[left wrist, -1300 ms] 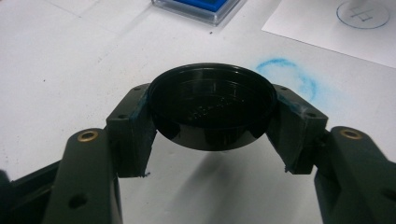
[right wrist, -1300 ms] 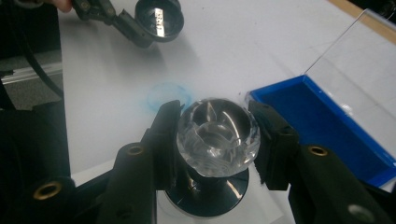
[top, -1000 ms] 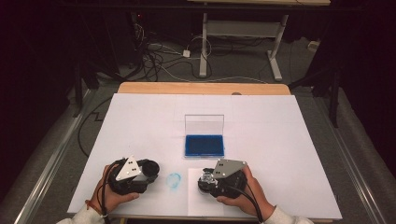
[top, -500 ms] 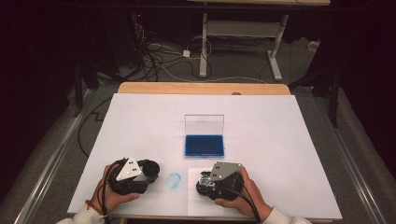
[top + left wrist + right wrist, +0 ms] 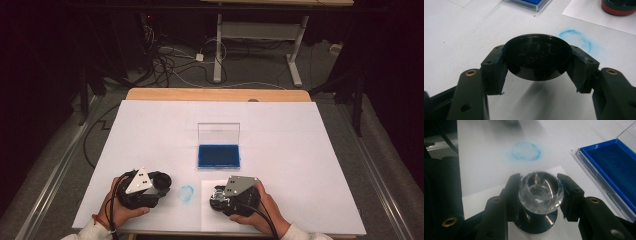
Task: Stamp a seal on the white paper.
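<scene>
While the high view hides both loads under hands, left gripper pinches a black round cap, hollow side up, near-left tabletop. Right gripper clamps the clear-knobbed stamp upright, axis vertical, base partly hidden.

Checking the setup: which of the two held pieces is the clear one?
The stamp's faceted clear knob in the right gripper; the left gripper holds a black cap.

A black round cap is sitting clamped mouth-up above the table. A stamp with a clear knob is standing upright on white paper.
</scene>
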